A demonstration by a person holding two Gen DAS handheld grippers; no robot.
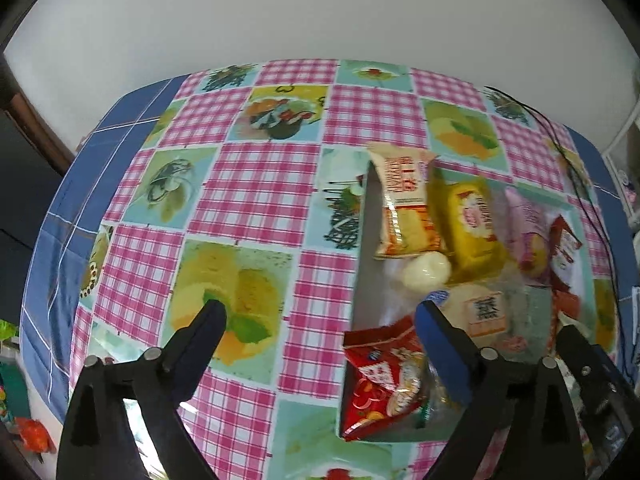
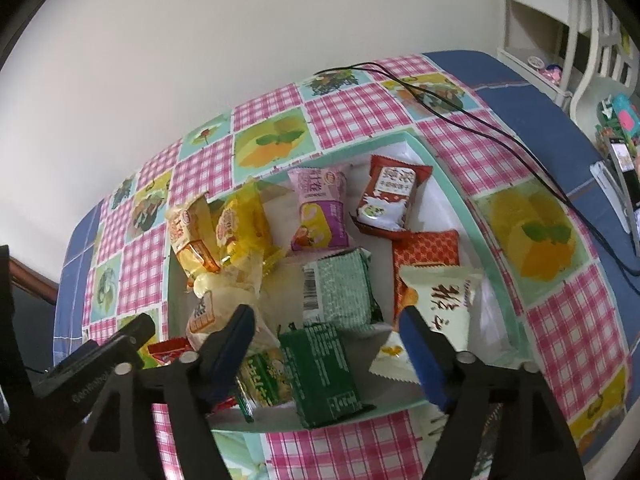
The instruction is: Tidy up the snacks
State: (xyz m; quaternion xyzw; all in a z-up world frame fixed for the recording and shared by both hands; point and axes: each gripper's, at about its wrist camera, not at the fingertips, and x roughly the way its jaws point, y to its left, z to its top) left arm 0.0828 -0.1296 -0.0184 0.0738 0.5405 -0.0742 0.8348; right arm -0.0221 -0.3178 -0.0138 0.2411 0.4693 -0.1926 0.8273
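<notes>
With both sets of jaws spread wide and nothing between them, the left claw (image 1: 320, 312) hangs at the lower middle of its view, straddling the box's near wall, one finger over bare cloth and the other over the packets, while the right claw (image 2: 326, 320) sits low in its own view directly above the pile. Beneath them the snacks lie heaped inside a shallow box (image 2: 452, 184) with pale green walls and a white floor, at the centre of the right view: a dark green packet (image 2: 320, 372) nearest the right claw, a pale green crimped one (image 2: 340, 284) above it, a cream packet (image 2: 440, 300) to the right, and pink (image 2: 318, 208), yellow (image 2: 240, 224) and red-and-white (image 2: 390, 196) pillow packs further up. All are glossy, crinkly film wrappers, soft and puffed. By my reading the gathering is largely done, since the checked, glossy tabletop (image 1: 256, 184) around the box shows no stray packet; only neatening the jumble seems left. A black cable (image 2: 460, 116) trails across the upper right.
</notes>
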